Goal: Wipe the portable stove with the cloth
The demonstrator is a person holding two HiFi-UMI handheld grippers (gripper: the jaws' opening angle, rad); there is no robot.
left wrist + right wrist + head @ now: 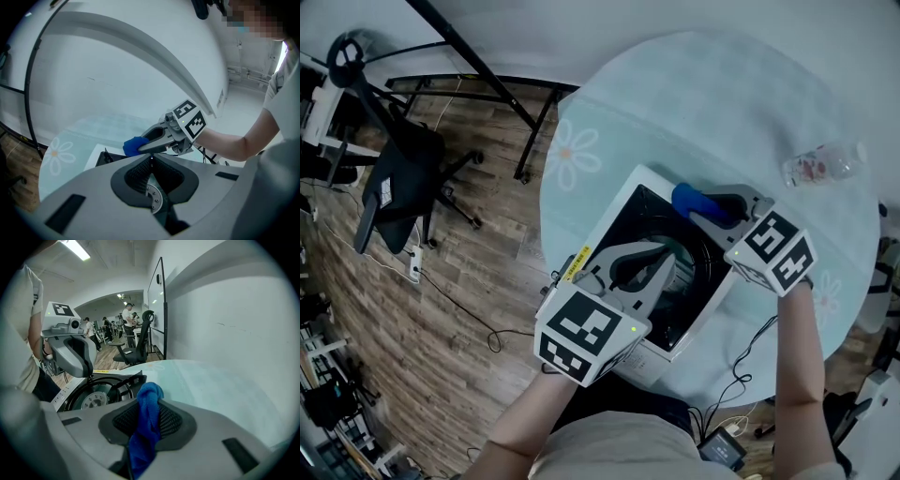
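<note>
The portable stove (617, 204) is white with a black top and a round burner (95, 400); it sits on the near side of the round table. My right gripper (695, 208) is shut on the blue cloth (683, 196) at the stove's far edge. The cloth (147, 414) bunches between the jaws and sticks out past the tips. My left gripper (667, 265) hangs over the burner with its jaws shut and nothing between them. The left gripper view shows the right gripper (143, 146) with the cloth (133, 145) just beyond my left gripper (151, 158).
A pale blue cloth with flower print covers the table (722, 103). A clear plastic bottle (825, 164) lies at the far right. Left of the table stand a black office chair (401, 178) and a black stand's legs (492, 86). Cables run across the wood floor.
</note>
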